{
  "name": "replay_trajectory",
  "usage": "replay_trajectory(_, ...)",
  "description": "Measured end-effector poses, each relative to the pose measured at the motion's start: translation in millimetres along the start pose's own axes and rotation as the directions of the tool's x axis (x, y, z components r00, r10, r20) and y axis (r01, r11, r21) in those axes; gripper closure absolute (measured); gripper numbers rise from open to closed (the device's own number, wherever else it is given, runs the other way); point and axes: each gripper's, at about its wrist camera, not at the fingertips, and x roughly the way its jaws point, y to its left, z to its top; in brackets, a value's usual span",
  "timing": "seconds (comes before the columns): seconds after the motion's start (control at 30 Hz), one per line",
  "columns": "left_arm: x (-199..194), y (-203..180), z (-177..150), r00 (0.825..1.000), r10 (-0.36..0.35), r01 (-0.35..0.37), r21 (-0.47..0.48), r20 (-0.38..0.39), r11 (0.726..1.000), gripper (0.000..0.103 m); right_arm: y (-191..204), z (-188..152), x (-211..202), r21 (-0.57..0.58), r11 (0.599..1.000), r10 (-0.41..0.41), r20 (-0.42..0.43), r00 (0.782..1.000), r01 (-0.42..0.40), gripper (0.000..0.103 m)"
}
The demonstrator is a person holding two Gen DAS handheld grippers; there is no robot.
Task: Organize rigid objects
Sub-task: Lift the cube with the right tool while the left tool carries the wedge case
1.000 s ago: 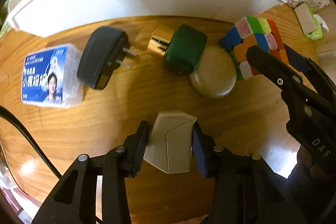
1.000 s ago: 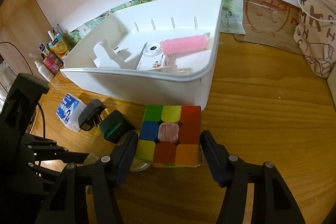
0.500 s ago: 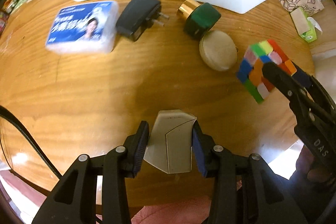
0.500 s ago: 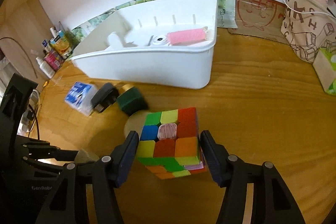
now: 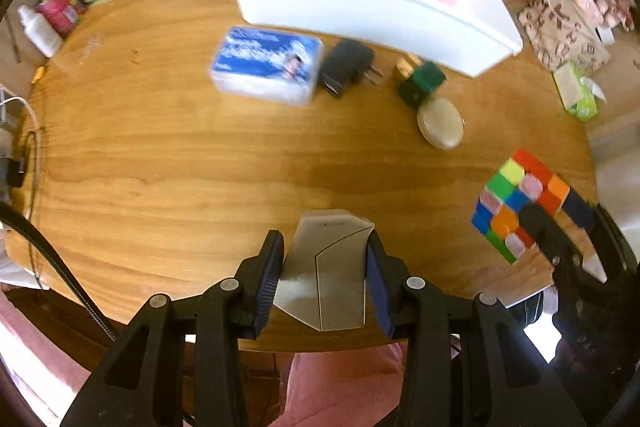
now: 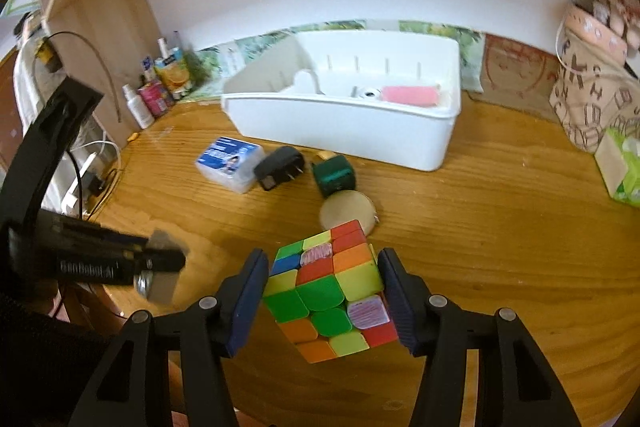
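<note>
One cube (image 6: 328, 287), one white adapter (image 5: 326, 271), both gripped.

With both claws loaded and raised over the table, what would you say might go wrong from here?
1. The puzzle cube sits tilted in the right claw, corner down, so it might twist or slip out.
2. The white bin already holds a pink roll and a small white device; a dropped cube may land on them.
3. The white adapter in the left claw could collide with the cube if both head for the bin together.
</note>
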Motion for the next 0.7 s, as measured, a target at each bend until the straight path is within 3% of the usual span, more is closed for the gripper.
replay_trajectory(0.3,-16.3,-17.3,32.6,0.991,0.061,-0.058,-0.025,0.121,0.998,0.059,12.2,11.6,-22.0,-0.030,0.999,0.027,0.076,0.997,-0.025,0.046)
replay_trajectory(0.63,-57.2,-12.6,79.1,0.962,0.063,-0.065,-0.003,0.266,0.998,0.059,3.6,65.1,-41.7,-0.058,0.998,0.006,0.213,0.977,0.006,0.046)
replay_trajectory(0.67,-61.5,-13.7,85.0,0.959,0.052,-0.055,0.005,0.279,0.998,0.059,2.1,69.9,-43.3,-0.057,0.998,0.001,0.225,0.974,0.013,0.052)
replay_trajectory(0.7,-64.0,-14.7,90.1,0.956,0.045,-0.050,0.013,0.290,0.999,0.059,-0.2,75.0,-44.9,-0.055,0.998,-0.007,0.242,0.970,0.021,0.079)
